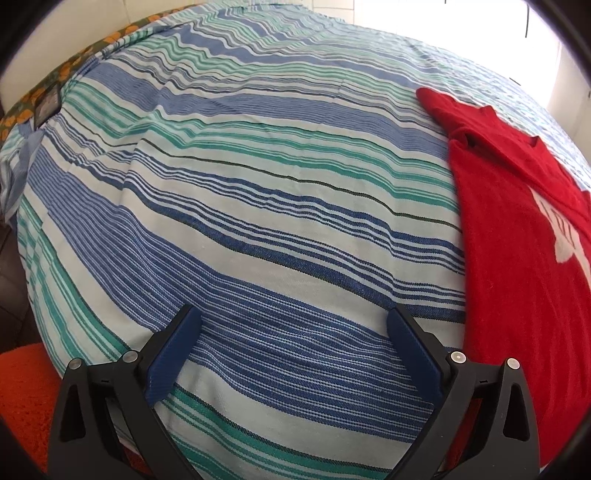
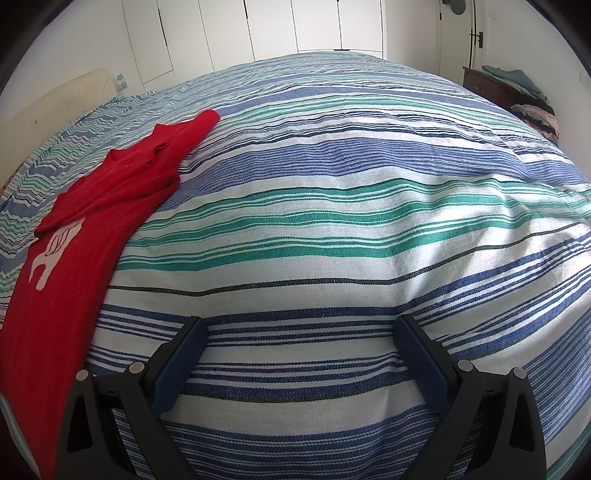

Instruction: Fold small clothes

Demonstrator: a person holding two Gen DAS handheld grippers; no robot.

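Observation:
A small red shirt with a white print lies on the striped bedspread, at the right of the left wrist view. It also shows at the left of the right wrist view, with a sleeve folded over its chest. My left gripper is open and empty over the bedspread, left of the shirt. My right gripper is open and empty over the bedspread, right of the shirt.
An orange textured cloth lies beyond the bed's edge at lower left. A dark dresser with piled clothes stands at the far right. White closet doors line the far wall. A floral fabric edges the bed's far left.

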